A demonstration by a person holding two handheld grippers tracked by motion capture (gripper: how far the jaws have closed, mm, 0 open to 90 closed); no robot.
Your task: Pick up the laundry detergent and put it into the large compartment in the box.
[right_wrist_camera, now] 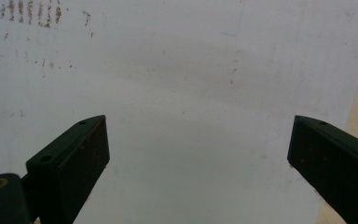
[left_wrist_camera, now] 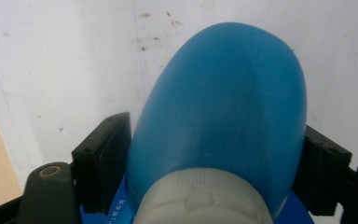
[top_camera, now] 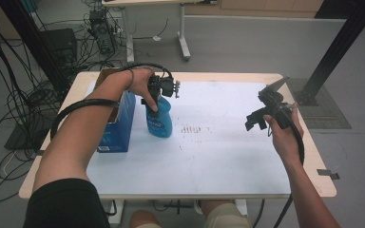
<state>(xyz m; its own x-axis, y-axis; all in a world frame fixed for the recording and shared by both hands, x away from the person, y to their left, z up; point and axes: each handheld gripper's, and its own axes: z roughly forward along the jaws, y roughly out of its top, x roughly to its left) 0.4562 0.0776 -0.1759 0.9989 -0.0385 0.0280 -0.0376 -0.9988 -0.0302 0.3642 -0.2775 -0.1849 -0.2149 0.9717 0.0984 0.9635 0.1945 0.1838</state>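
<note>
Left tool [top_camera: 160, 97] comes down from above onto the blue bottle [top_camera: 159, 121], which stands upright on the white sheet [top_camera: 209, 152] covering the desk [top_camera: 321, 178], toward its far left part. In the left tool's own view the black pads [left_wrist_camera: 103, 158] sit against both flanks of the bottle [left_wrist_camera: 223, 116] just below its white cap [left_wrist_camera: 203, 198], so the tool is clamped on the bottle. The bottle's base rests on the sheet.

A blue box [top_camera: 119, 126] stands just left of the bottle, very close; contact between them cannot be made out.

Right tool [top_camera: 261, 116] is held in the air over the right part of the desk, well apart from the bottle. Its jaws stand wide apart with nothing between them; the white sheet [right_wrist_camera: 182, 93] lies below.

A patch of small brownish marks [top_camera: 191, 128] on the sheet lies just right of the bottle.
</note>
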